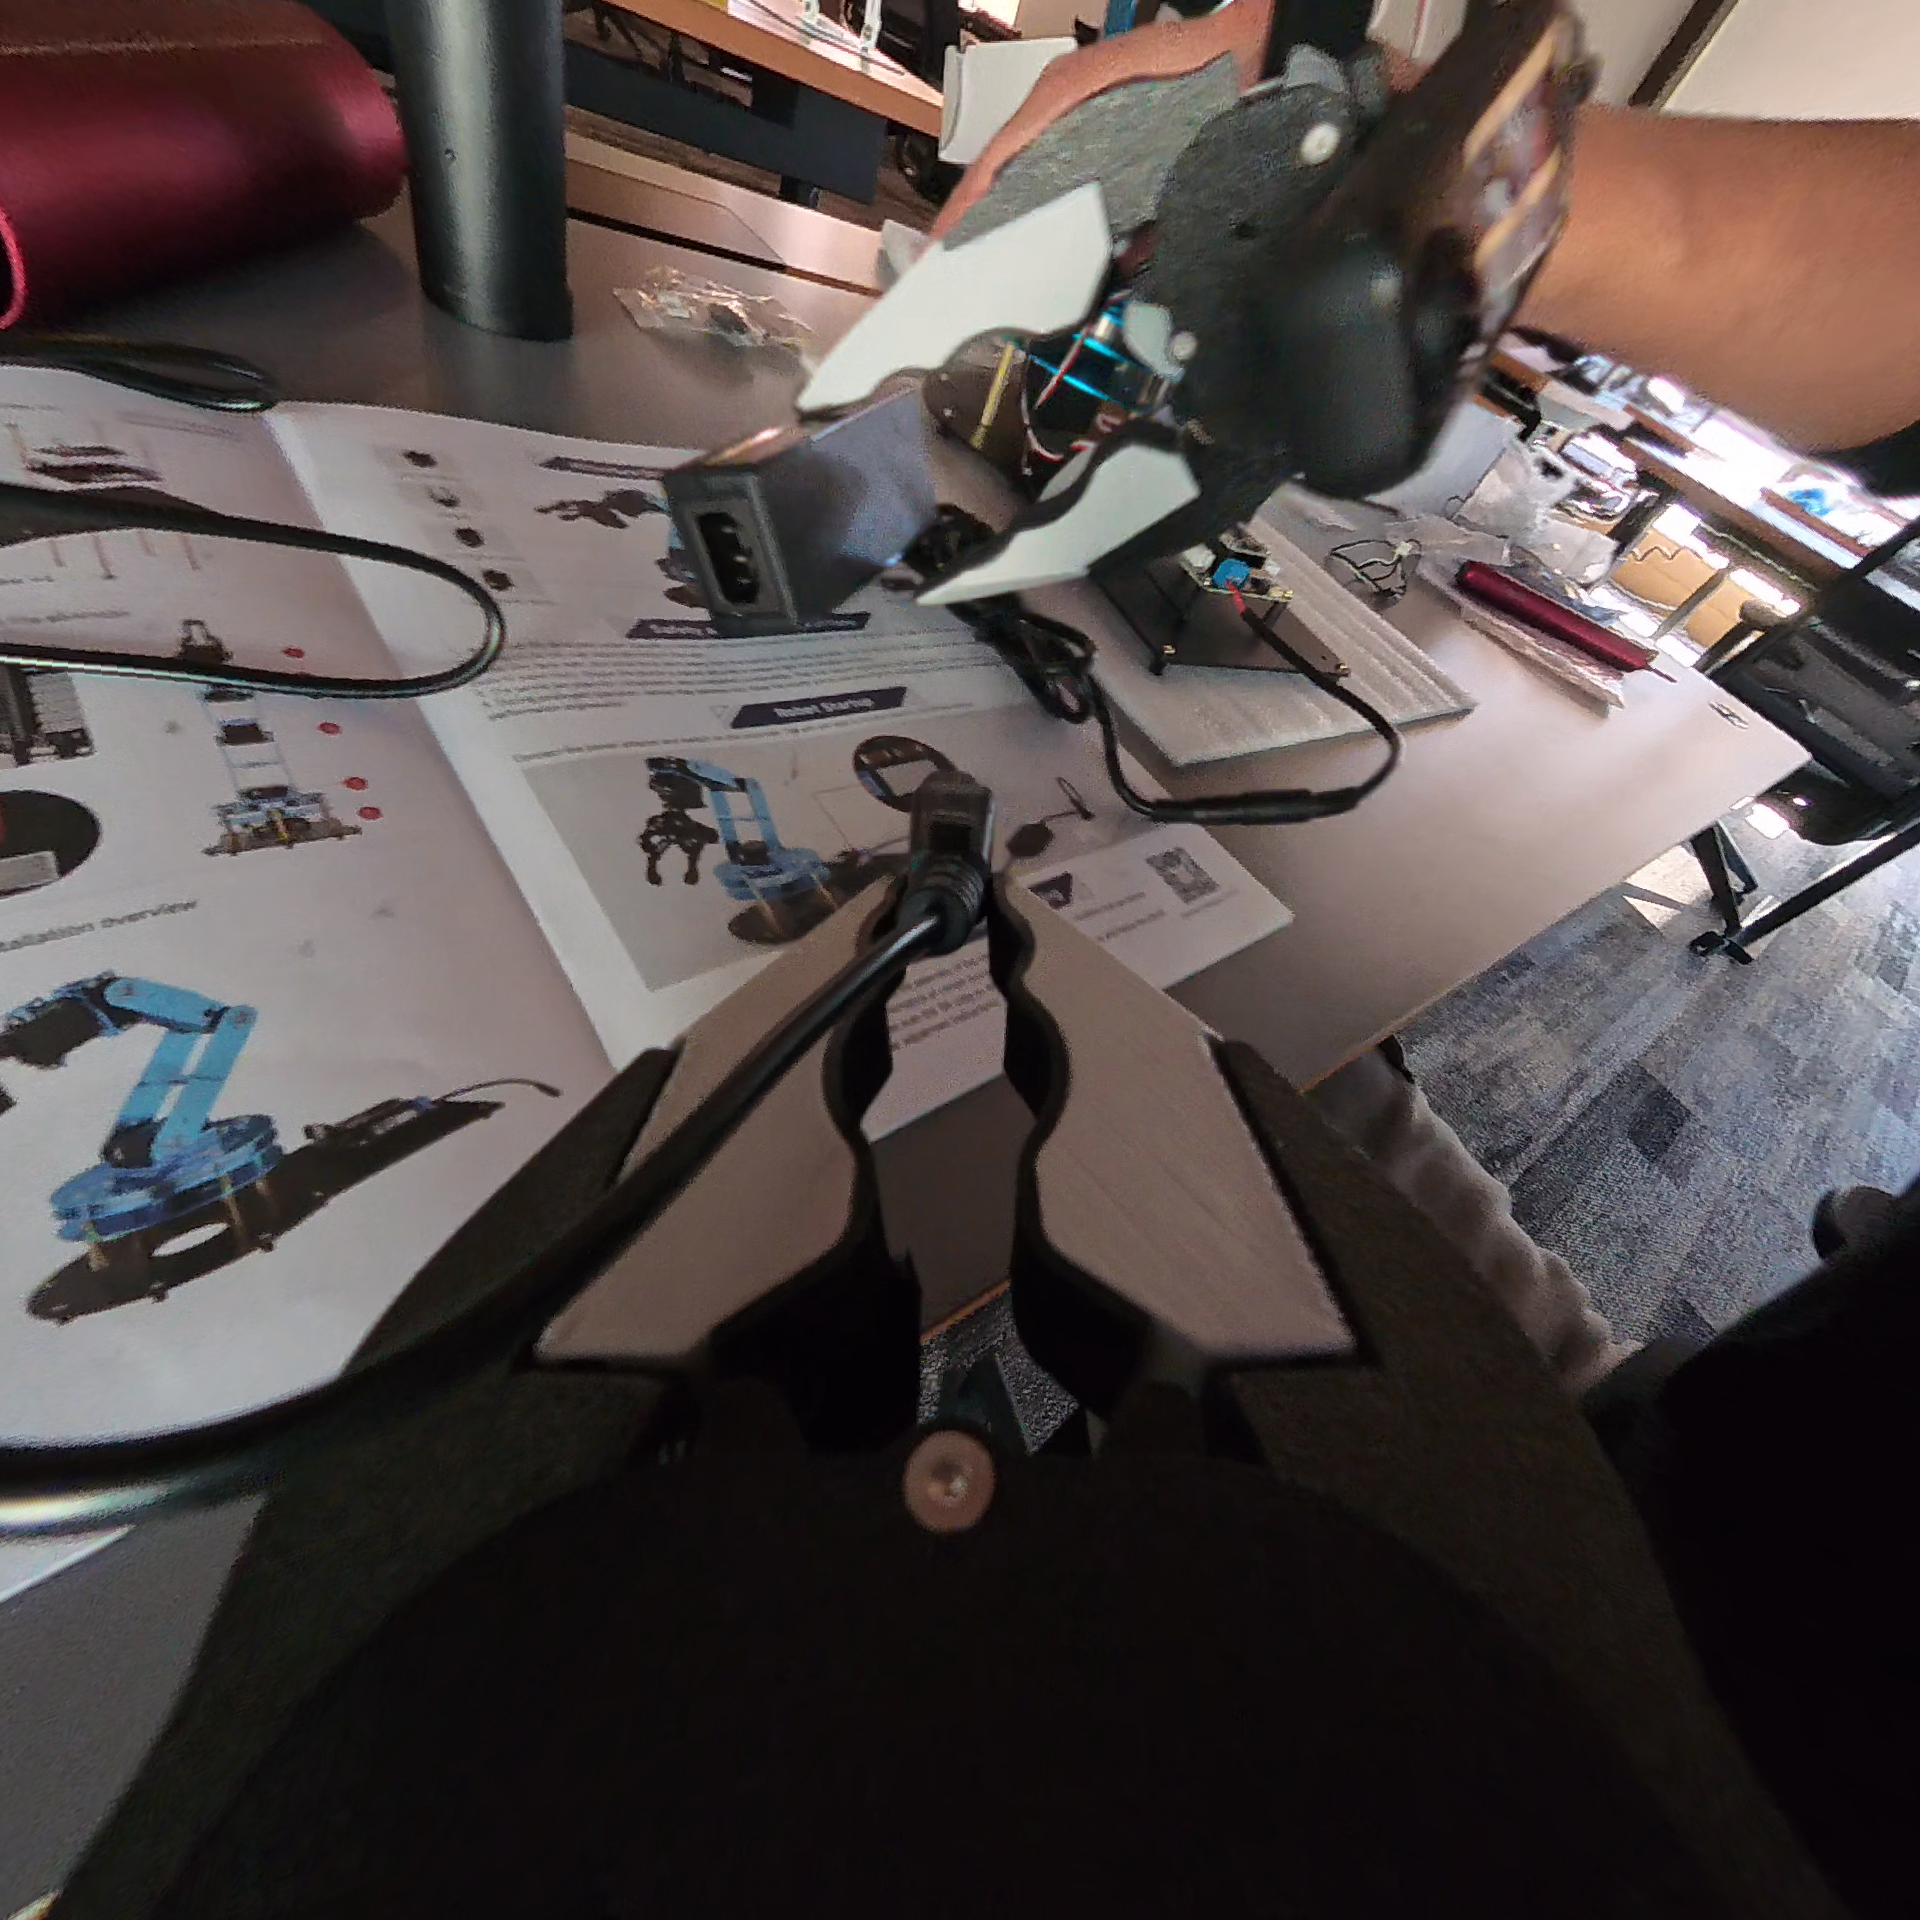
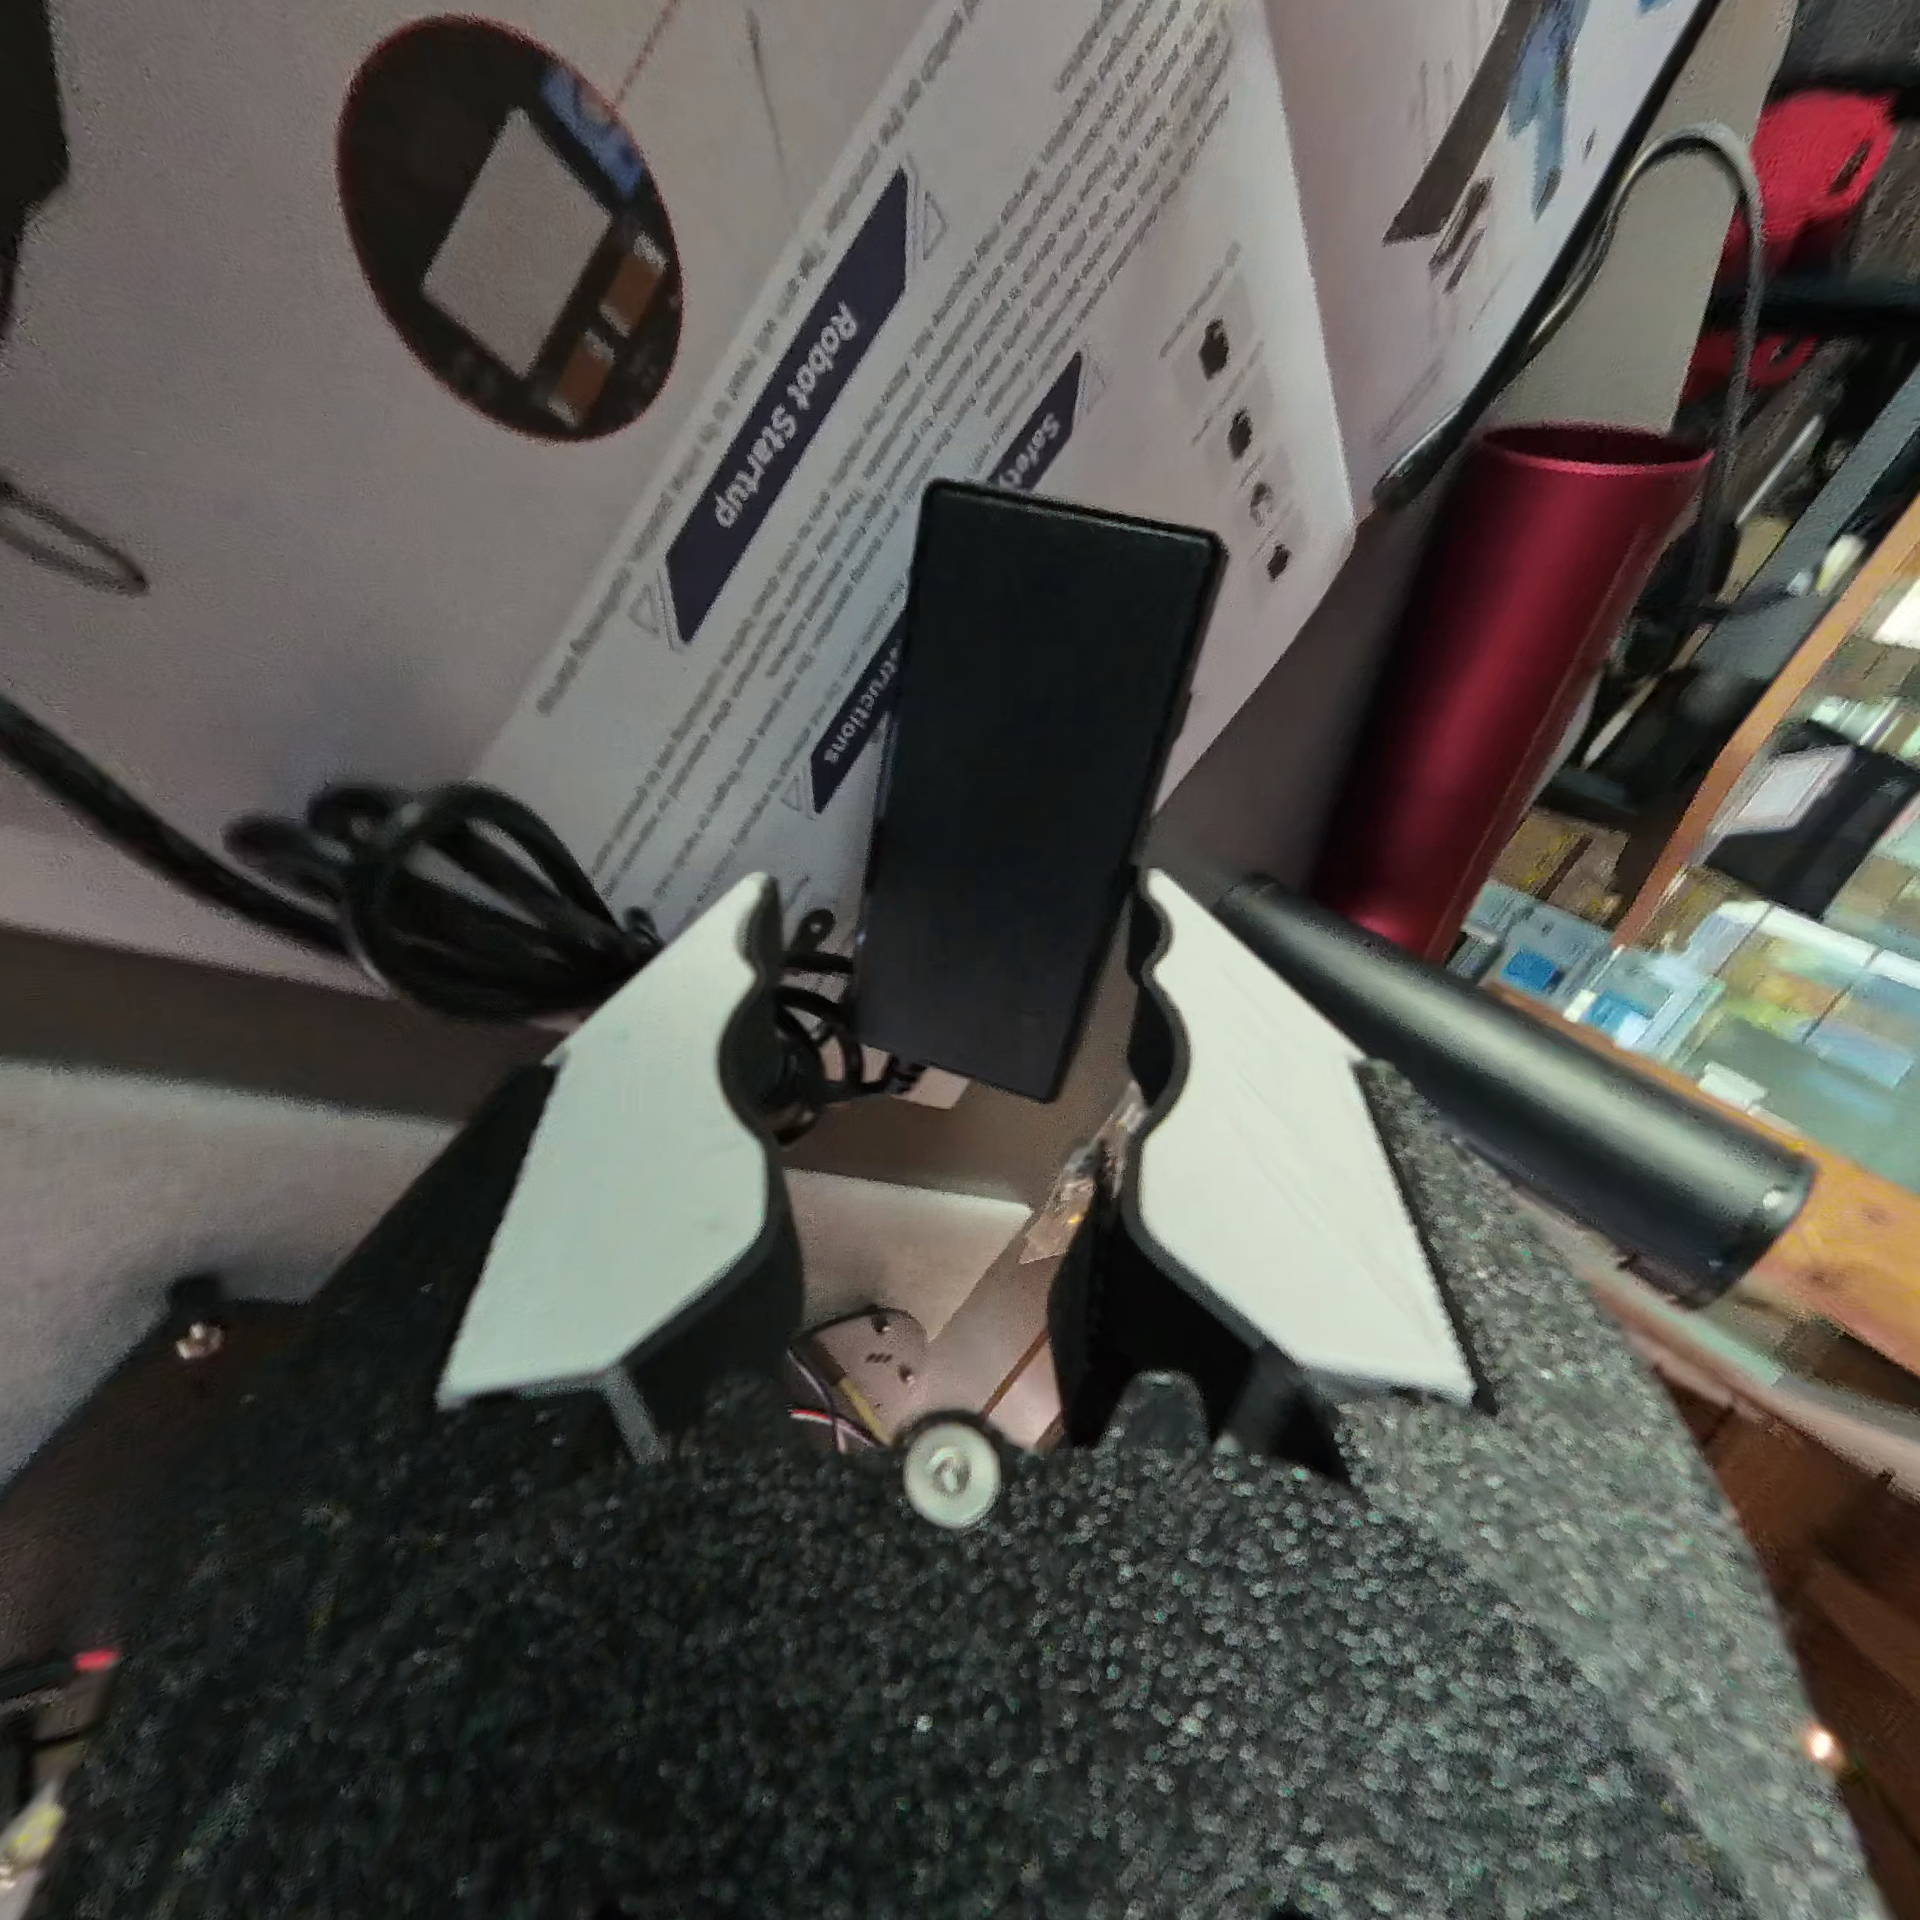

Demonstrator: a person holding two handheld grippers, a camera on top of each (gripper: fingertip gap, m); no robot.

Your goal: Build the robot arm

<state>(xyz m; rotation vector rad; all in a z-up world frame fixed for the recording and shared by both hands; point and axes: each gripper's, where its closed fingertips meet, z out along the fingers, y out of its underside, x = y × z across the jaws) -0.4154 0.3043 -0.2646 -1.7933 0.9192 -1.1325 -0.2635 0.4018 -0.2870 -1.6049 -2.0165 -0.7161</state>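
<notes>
My left gripper [image 1: 940,906] is shut on the black plug [image 1: 950,826] of a power cord, which sticks out past the fingertips; its cable [image 1: 769,1060] trails back over the left finger. Farther off, a hand holds my right gripper [image 1: 868,499], shut on a black power adapter brick [image 1: 800,530]. The brick's socket end [image 1: 732,556] faces the plug, a short way apart. In the right wrist view the brick [image 2: 1039,769] stands between the white fingers [image 2: 623,1122] of my right gripper [image 2: 956,914], just above an open printed manual [image 2: 312,623].
The manual [image 1: 364,831] lies open on a grey table [image 1: 1455,914]. A black cable loop [image 1: 457,603] crosses it. A circuit board [image 1: 1226,613] on white foam, a red cylinder [image 2: 1507,675], a dark post [image 1: 478,156] and coiled cable [image 2: 468,904] stand nearby. The table's edge drops to carpet on the right. My right fingertips sit around 20 centimetres from my left ones. To the dark post [image 1: 478,156]: right tips about 15 centimetres, left tips about 35 centimetres.
</notes>
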